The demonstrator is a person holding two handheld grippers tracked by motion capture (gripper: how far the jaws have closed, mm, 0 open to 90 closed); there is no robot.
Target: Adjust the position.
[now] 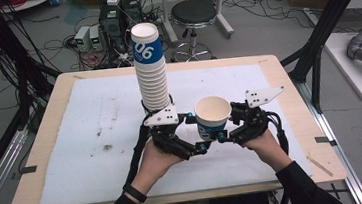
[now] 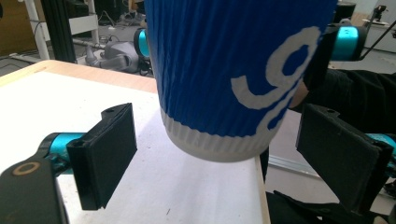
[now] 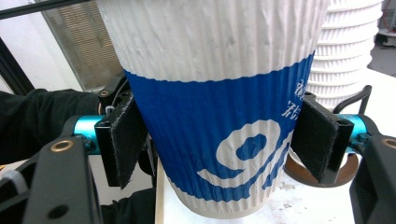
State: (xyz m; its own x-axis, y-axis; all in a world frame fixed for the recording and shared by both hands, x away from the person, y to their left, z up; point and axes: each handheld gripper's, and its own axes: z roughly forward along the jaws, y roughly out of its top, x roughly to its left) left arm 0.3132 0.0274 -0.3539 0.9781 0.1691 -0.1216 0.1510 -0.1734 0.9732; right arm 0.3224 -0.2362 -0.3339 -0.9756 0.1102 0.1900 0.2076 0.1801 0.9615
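Note:
A blue-and-white ribbed paper cup (image 1: 213, 114) hangs upright above the white mat, right of a tall stack of the same cups (image 1: 151, 69). My right gripper (image 1: 215, 127) is shut on the cup, its pads (image 3: 126, 140) pressing on both sides of the blue band (image 3: 215, 116). The stack (image 3: 348, 51) stands just behind it. My left gripper (image 1: 199, 144) sits lower, at the cup's left. Its jaws are open around the cup's bottom (image 2: 219, 144), with a gap between each pad (image 2: 109, 149) and the wall.
A white mat (image 1: 97, 140) covers the wooden table (image 1: 42, 145). Black frame posts (image 1: 320, 33) stand at both sides. On the floor behind the table are a stool (image 1: 193, 15), electronics boxes (image 1: 87, 38) and cables.

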